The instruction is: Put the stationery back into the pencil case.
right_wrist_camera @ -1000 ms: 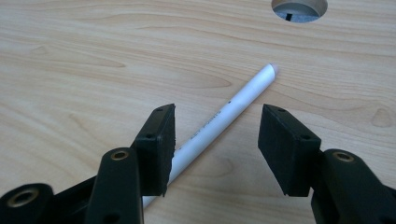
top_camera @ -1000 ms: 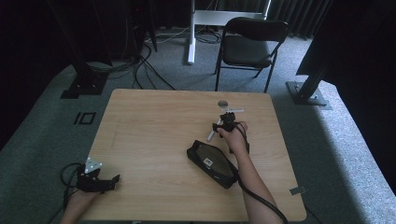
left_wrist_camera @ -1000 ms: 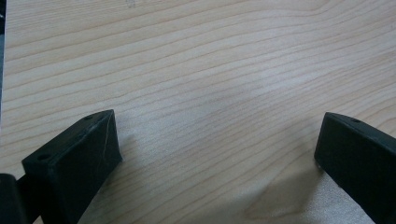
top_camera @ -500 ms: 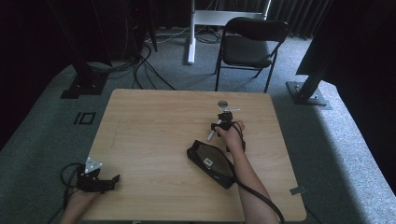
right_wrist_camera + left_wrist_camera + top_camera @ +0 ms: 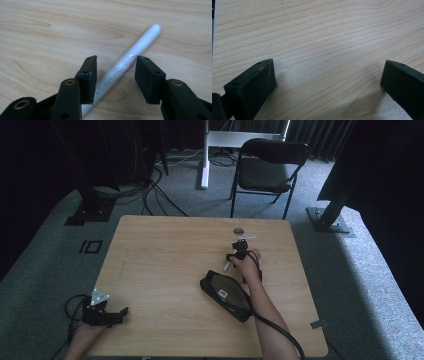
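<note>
A white pen point(image 5: 140, 42) lies on the wooden table point(image 5: 165, 255), seen small in the high view as a pen point(image 5: 226, 265) right of centre. My right gripper point(image 5: 115, 61) points down over it with the pen between its jaws. The jaws have just been closing, but a gap still shows beside the right pad point(image 5: 147, 75). In the high view the right gripper point(image 5: 234, 256) sits just beyond a black zip case point(image 5: 225, 295). My left gripper point(image 5: 120, 315) rests at the table's near left corner, and its jaws point(image 5: 329, 67) stand wide over bare wood.
A small round object point(image 5: 238, 230) lies on the table past the right gripper. A black chair point(image 5: 265, 170) stands beyond the far edge. Cables point(image 5: 150, 190) and stand feet lie on the grey carpet to the left and right.
The right hand has edged a little to the left over the pen. The left hand and the black case have stayed where they were.
</note>
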